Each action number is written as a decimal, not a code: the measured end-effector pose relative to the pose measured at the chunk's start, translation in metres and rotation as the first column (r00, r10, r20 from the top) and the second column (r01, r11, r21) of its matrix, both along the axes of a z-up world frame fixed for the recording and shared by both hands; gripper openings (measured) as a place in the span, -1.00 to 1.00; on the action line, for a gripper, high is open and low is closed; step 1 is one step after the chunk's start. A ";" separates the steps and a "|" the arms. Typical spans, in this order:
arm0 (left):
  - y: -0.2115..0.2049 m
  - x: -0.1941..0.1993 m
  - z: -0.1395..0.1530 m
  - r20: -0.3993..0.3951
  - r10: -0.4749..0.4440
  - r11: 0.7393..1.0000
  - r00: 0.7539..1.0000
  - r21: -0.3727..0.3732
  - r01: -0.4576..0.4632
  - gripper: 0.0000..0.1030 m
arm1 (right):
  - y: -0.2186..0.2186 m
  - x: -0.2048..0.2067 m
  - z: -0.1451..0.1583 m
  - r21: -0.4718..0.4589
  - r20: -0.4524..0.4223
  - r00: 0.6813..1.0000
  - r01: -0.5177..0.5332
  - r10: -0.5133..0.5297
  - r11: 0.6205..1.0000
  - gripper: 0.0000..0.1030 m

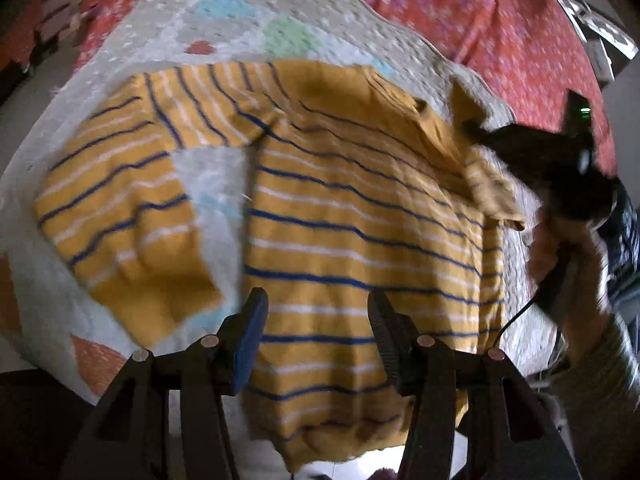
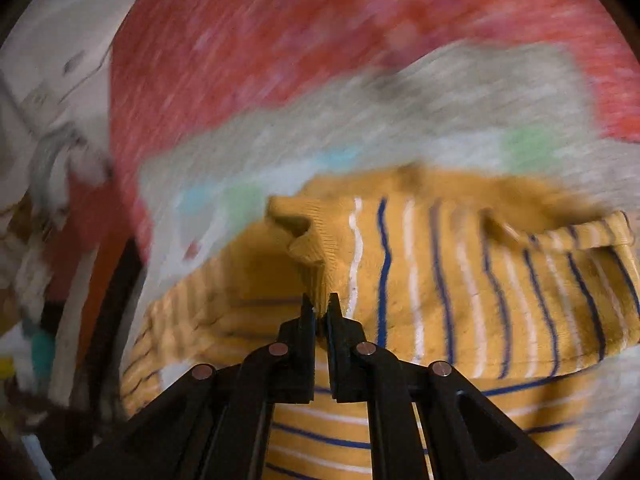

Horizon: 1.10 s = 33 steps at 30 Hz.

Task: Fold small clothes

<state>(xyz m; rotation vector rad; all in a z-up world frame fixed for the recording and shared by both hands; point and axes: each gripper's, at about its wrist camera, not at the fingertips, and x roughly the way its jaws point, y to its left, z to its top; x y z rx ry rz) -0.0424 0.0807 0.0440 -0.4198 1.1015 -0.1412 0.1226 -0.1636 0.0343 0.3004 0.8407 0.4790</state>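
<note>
A small yellow sweater [image 1: 352,232] with blue and white stripes lies front-down or front-up, I cannot tell which, on a pale quilted mat [image 1: 224,24]. Its left sleeve [image 1: 120,200] is spread out to the left. My left gripper [image 1: 316,312] is open and empty, hovering over the sweater's lower body. My right gripper [image 1: 476,128] holds the right sleeve cuff up at the far right. In the right wrist view my right gripper [image 2: 320,308] is shut on the ribbed cuff [image 2: 316,256], with the sleeve [image 2: 480,280] lifted over the body.
The mat lies on a red patterned bedspread [image 1: 480,20]. The person's hand and sleeve [image 1: 580,320] show at the right, with a cable. White furniture or clutter [image 2: 48,120] stands at the left in the right wrist view. The mat's near edge [image 1: 60,320] drops off below.
</note>
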 end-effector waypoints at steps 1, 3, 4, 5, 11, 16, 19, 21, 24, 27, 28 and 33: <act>0.005 0.002 0.000 0.001 0.011 1.000 1.000 -0.002 -0.011 0.00 | 0.015 0.003 -0.008 -0.004 -0.018 0.999 -0.034 0.034 0.999 -0.86; 0.015 0.010 0.001 0.006 0.033 0.999 0.999 -0.009 -0.033 0.00 | 0.041 0.006 -0.025 -0.029 -0.064 0.993 -0.102 0.100 0.994 -0.80; 0.018 0.013 0.001 0.009 0.038 0.999 0.999 -0.010 -0.038 0.03 | 0.046 0.005 -0.030 -0.043 -0.067 0.992 -0.110 0.107 0.993 -0.69; 0.021 0.018 0.002 0.012 0.043 0.999 0.999 -0.010 -0.043 0.09 | 0.047 0.003 -0.031 -0.037 -0.066 0.991 -0.121 0.118 0.992 -0.51; 0.014 0.064 0.002 0.005 0.022 0.998 1.000 -0.064 -0.022 0.20 | -0.013 -0.026 -0.008 0.057 -0.008 0.995 -0.096 0.097 0.994 0.04; -0.023 0.119 -0.011 -0.027 -0.052 0.997 0.998 -0.056 0.050 0.21 | -0.098 -0.036 -0.004 -0.023 0.012 0.994 0.113 -0.113 0.993 0.04; -0.050 0.155 -0.018 -0.042 -0.096 0.995 0.994 -0.022 0.095 0.21 | -0.156 -0.042 -0.012 0.003 -0.017 0.972 0.233 -0.233 0.972 0.04; -0.066 0.178 -0.030 -0.082 -0.112 0.993 0.990 0.019 0.114 0.21 | -0.187 -0.050 -0.016 0.018 -0.029 0.956 0.293 -0.293 0.956 0.04; -0.079 0.199 -0.047 -0.128 -0.114 0.993 0.985 0.028 0.118 -0.11 | -0.223 -0.054 -0.020 0.014 -0.040 0.932 0.361 -0.360 0.932 0.04; -0.086 0.206 -0.051 -0.150 -0.122 0.991 0.981 0.044 0.130 -0.85 | -0.239 -0.045 -0.027 0.010 -0.053 0.920 0.389 -0.388 0.921 0.04; -0.085 0.207 -0.047 -0.139 -0.114 0.991 0.984 0.048 0.122 -0.85 | -0.241 -0.041 -0.028 0.007 -0.052 0.918 0.394 -0.393 0.919 0.04; -0.062 0.216 -0.028 -0.081 -0.023 0.994 0.996 0.108 0.032 -0.85 | -0.238 -0.015 -0.031 0.014 -0.048 0.918 0.395 -0.394 0.918 0.04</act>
